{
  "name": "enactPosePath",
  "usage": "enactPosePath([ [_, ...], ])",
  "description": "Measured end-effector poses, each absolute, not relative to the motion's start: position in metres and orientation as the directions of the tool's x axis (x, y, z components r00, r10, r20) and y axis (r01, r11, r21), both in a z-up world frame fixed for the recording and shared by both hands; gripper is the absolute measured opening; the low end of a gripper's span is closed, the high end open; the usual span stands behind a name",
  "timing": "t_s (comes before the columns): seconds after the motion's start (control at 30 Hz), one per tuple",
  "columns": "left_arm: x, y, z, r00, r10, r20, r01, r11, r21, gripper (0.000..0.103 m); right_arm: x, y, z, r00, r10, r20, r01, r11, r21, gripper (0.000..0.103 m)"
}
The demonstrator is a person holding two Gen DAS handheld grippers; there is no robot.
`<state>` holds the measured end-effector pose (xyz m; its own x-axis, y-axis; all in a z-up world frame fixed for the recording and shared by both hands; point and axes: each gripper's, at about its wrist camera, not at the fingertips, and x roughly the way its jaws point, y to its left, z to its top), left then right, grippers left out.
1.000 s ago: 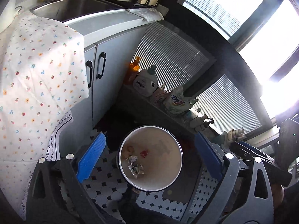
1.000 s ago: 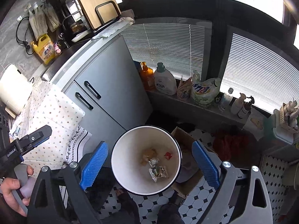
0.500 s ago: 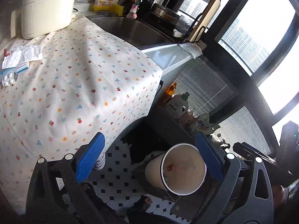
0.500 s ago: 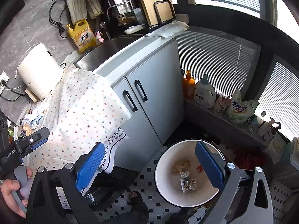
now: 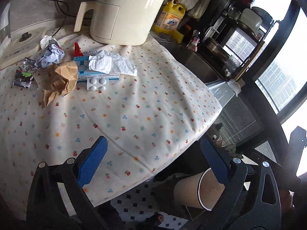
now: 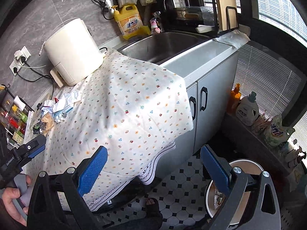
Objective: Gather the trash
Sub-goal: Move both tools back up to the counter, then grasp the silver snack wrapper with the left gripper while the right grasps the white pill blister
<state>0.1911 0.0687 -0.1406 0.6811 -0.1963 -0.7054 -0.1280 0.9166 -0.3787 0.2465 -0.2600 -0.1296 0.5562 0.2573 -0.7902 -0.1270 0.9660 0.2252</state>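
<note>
Trash lies at the far left of the flowered tablecloth [image 5: 134,115]: a crumpled brown paper bag [image 5: 60,79], a white tissue [image 5: 111,65], a pill blister [image 5: 96,84], a blue box [image 5: 84,72], crumpled paper [image 5: 50,54] and a foil wrapper [image 5: 25,76]. My left gripper [image 5: 153,161] is open and empty over the cloth's near edge. My right gripper [image 6: 153,164] is open and empty, above the cloth's hanging corner. The white bin [image 6: 213,197] stands on the floor at lower right with wrappers inside; it also shows in the left wrist view [image 5: 191,193].
A cream appliance [image 5: 124,13] stands behind the trash. A yellow detergent jug [image 6: 130,24] and a steel sink [image 6: 163,46] lie beyond. Grey cabinet doors [image 6: 207,111] sit under the counter. Bottles [image 6: 247,111] line a low ledge by the blinds.
Both grippers have risen and swung left, from over the bin to the table. The trash pile has come into view. Both stay open.
</note>
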Motion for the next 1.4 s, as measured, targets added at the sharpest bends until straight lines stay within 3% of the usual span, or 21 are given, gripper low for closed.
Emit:
enactPosePath([
  [0.47,0.177,0.218,-0.144,0.722,-0.023,-0.692,-0.316,0.878,-0.359,0.096,0.283,-0.113,-0.140,0.510,0.352,-0.785,-0.289,0.930,0.228,0.095],
  [0.8,0.180,0.278,-0.147,0.732,0.017,-0.681,-0.383,0.837,-0.391,0.092,0.299,-0.034,-0.144,0.471,0.393,-0.790,-0.389,0.896,0.214,0.090],
  [1.23,0.219,0.307,-0.182,0.713,-0.060,-0.699,-0.368,0.816,-0.445,0.068,0.312,0.007,-0.152,0.440,0.393,-0.807,-0.426,0.883,0.198,0.080],
  [1.3,0.225,0.309,-0.187,0.707,-0.083,-0.702,-0.371,0.801,-0.469,0.059,0.315,0.010,-0.155,0.433,0.390,-0.813,-0.429,0.882,0.194,0.080],
  [1.37,0.231,0.307,-0.191,0.696,-0.111,-0.710,-0.357,0.804,-0.476,0.034,0.318,0.014,-0.156,0.431,0.388,-0.815,-0.433,0.881,0.190,0.078],
  [1.4,0.232,0.306,-0.190,0.693,-0.107,-0.713,-0.354,0.811,-0.466,0.034,0.320,0.016,-0.156,0.431,0.389,-0.814,-0.434,0.880,0.191,0.078],
])
